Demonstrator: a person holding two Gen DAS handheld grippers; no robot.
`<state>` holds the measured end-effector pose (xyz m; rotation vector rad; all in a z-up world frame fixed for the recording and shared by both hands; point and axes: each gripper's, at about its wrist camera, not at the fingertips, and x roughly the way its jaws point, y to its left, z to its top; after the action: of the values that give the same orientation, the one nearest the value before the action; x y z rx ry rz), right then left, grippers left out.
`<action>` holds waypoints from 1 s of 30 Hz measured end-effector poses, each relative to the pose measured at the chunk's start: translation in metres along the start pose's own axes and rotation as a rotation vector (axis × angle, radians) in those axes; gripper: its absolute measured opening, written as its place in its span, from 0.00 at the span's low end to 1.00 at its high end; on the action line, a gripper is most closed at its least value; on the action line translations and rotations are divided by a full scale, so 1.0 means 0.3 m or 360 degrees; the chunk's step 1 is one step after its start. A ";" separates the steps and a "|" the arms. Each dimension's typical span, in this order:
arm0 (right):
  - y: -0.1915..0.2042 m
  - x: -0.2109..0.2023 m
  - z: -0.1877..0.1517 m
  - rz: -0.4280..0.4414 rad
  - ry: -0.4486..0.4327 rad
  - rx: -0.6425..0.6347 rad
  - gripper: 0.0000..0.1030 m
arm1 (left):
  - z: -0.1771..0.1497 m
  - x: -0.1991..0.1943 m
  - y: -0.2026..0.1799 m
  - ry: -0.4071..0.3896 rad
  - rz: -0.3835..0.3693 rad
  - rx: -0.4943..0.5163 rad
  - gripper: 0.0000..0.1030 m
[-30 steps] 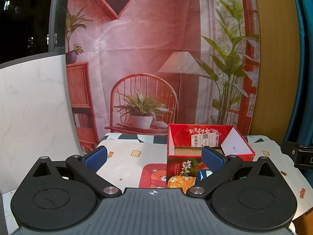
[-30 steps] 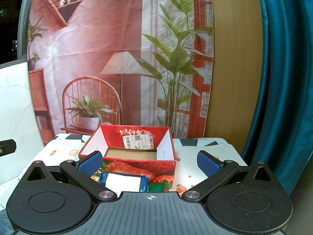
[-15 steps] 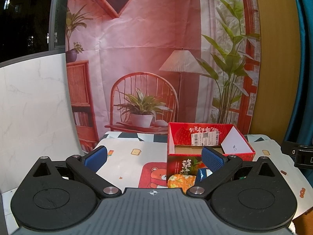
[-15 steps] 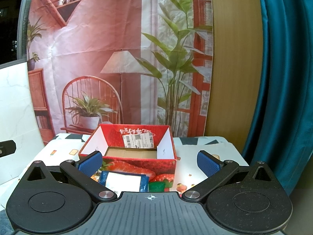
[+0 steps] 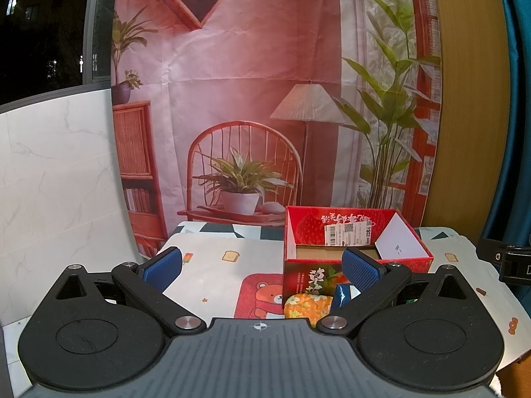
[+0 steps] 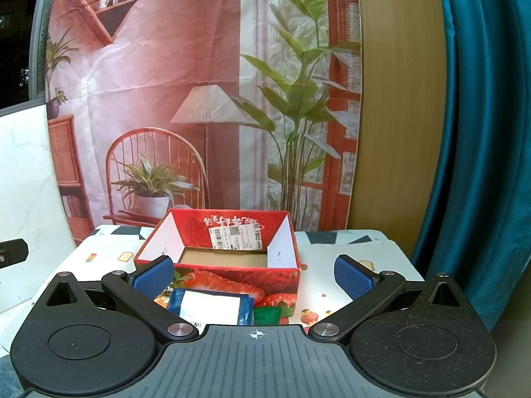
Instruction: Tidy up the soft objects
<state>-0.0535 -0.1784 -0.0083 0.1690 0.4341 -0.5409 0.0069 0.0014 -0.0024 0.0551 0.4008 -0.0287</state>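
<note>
A red strawberry-print box (image 5: 356, 258) stands open on the table; it also shows in the right wrist view (image 6: 229, 265), and the part of its inside that I can see is empty. In front of it lie an orange flowered soft pouch (image 5: 307, 303), a blue packet with a white label (image 6: 210, 305) and a green item (image 6: 267, 315). My left gripper (image 5: 262, 267) is open and empty, low over the table, left of the box. My right gripper (image 6: 254, 273) is open and empty, just behind the blue packet.
The table carries a cartoon-print cloth (image 5: 215, 265) with a red bear patch (image 5: 262, 295). A printed backdrop (image 5: 265, 99) hangs behind. A white marble panel (image 5: 59, 182) stands at the left, a teal curtain (image 6: 474, 132) at the right.
</note>
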 end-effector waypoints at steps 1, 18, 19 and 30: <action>0.001 -0.001 0.001 0.0000 0.0000 0.0001 1.00 | 0.000 0.001 0.000 0.0000 0.0000 0.0000 1.00; -0.004 -0.001 0.014 0.0000 0.0003 0.0004 1.00 | -0.001 0.001 0.001 0.0000 -0.0001 0.0000 1.00; -0.004 -0.002 0.015 0.0001 0.0004 0.0005 1.00 | -0.001 0.001 0.001 0.0001 -0.0001 -0.0001 1.00; 0.024 0.028 -0.009 0.0126 -0.0063 0.0044 1.00 | -0.019 0.051 0.003 -0.0019 0.0000 0.0028 1.00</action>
<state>-0.0441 -0.1756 -0.0141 0.2008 0.3797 -0.4718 0.0189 0.0025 -0.0135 0.0721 0.3888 -0.0324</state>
